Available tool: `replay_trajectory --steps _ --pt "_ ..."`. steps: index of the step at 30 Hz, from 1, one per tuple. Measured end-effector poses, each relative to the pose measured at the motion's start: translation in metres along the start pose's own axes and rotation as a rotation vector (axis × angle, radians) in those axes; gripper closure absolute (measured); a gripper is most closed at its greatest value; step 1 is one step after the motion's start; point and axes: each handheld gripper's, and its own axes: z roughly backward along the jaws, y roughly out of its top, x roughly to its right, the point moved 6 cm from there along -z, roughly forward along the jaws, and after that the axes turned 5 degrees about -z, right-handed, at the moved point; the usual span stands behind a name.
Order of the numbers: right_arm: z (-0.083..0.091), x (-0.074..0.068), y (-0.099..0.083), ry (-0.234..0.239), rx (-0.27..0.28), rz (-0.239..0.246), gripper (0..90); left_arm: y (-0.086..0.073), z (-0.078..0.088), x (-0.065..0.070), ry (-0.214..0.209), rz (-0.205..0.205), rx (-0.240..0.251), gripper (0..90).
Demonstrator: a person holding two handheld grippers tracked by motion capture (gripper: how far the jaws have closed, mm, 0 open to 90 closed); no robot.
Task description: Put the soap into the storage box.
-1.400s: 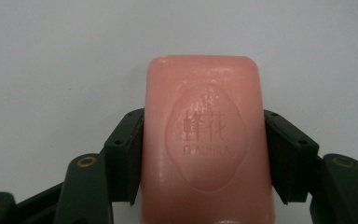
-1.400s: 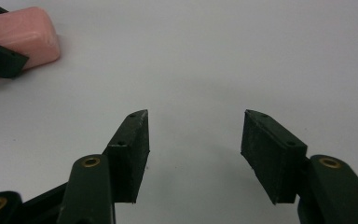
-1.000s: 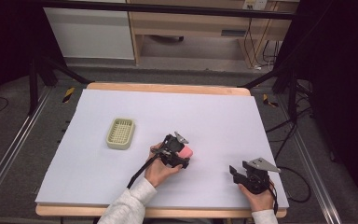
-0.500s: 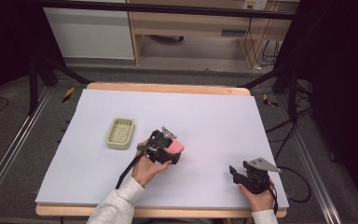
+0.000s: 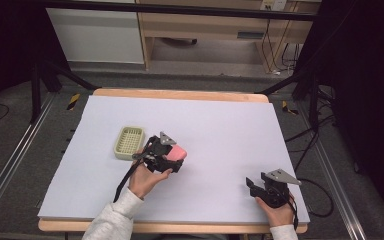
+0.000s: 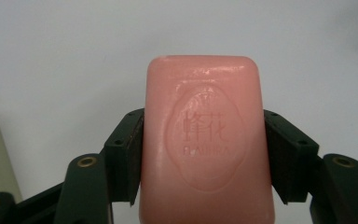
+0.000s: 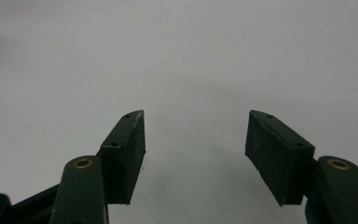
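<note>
Clamping pink soap bar [image 6: 207, 140] in left gripper [image 6: 205, 154], stamped characters only partly legible; right gripper [image 7: 196, 135] parted, just opening, empty; ridged green dish [image 5: 129, 142] empty.

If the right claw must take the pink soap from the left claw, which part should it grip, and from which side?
Probably the free far end of the pink soap: the left claw clamps its long sides near the middle, so that rounded end sticks out. The right claw, open with nothing between its jaws, should come from ahead and close across the width.
</note>
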Motion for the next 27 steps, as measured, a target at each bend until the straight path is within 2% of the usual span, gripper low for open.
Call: replay_trajectory --steps 1,19,27 --pt "0.0 0.0 0.0 0.0 0.0 0.002 37.8 -0.002 0.003 -0.005 0.006 0.007 0.002 37.2" --pt "-0.001 0.0 0.0 0.002 -0.003 -0.002 37.6 -0.011 0.029 -0.032 0.044 0.04 0.027 37.2" --pt "-0.001 0.0 0.0 0.002 0.0 0.0 37.6 -0.016 0.04 -0.046 0.061 0.072 0.046 37.1"
